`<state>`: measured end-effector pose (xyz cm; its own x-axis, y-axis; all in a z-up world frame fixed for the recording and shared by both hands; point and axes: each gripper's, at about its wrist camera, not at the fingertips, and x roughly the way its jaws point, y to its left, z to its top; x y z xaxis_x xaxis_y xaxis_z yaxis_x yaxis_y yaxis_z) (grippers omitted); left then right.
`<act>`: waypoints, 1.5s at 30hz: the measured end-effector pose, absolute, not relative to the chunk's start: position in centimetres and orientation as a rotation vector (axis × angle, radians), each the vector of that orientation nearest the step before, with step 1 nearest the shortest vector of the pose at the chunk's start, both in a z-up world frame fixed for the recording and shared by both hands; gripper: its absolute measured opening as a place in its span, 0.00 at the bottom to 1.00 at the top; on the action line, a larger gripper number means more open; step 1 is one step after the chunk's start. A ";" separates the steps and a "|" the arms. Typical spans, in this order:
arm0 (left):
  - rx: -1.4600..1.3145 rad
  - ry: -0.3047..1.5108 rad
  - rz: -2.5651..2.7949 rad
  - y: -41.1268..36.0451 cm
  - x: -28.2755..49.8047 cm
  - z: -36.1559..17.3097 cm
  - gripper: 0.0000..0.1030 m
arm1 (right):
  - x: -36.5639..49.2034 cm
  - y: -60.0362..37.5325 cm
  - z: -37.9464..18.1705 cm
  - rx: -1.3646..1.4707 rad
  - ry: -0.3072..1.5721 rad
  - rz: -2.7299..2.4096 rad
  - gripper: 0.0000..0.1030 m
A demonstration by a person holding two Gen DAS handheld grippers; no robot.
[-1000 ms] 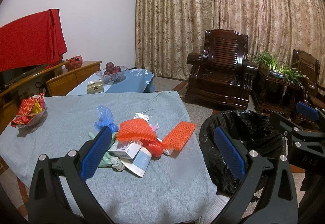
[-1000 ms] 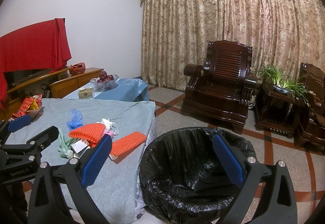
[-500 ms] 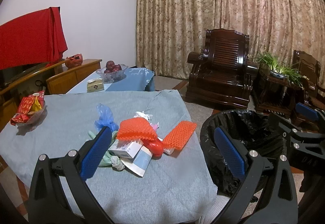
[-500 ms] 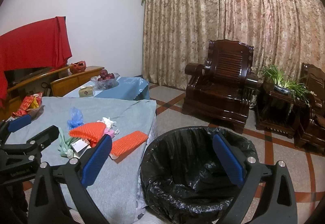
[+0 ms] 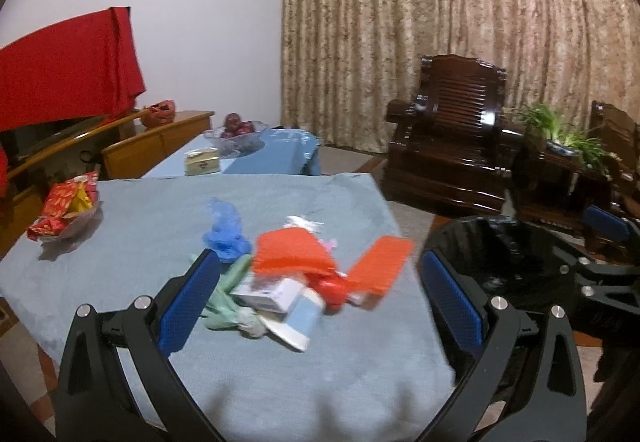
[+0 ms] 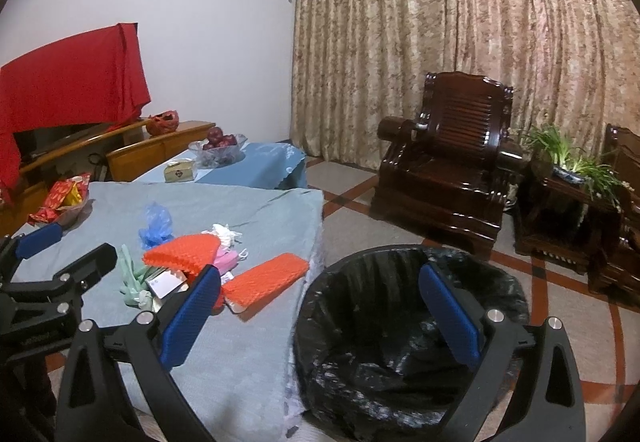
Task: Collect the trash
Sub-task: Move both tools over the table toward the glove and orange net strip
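Left wrist: trash pile (image 5: 296,282) between open tool (image 5: 320,306) fingers.

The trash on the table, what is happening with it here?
A person holds two grippers, both open and empty. The left gripper points at the pile of trash on the grey-blue tablecloth: orange foam nets, a small box, a blue plastic bag. The right gripper hangs over the black-lined trash bin. Nothing is picked up yet.
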<state>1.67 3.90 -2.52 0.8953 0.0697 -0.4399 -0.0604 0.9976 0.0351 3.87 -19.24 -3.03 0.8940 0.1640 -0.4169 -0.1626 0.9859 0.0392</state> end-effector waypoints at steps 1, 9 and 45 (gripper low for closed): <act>0.020 0.457 0.081 4.5 1.8 -2.7 0.95 | 4.2 -18.8 -3.2 0.005 0.442 0.180 0.94; 0.031 0.491 0.212 10.7 2.9 -5.6 0.95 | 7.3 -14.7 -6.1 -0.025 0.502 0.240 0.91; -0.053 0.762 0.156 16.1 12.2 -17.0 0.37 | 17.7 -7.1 -16.9 -0.170 0.714 0.231 0.64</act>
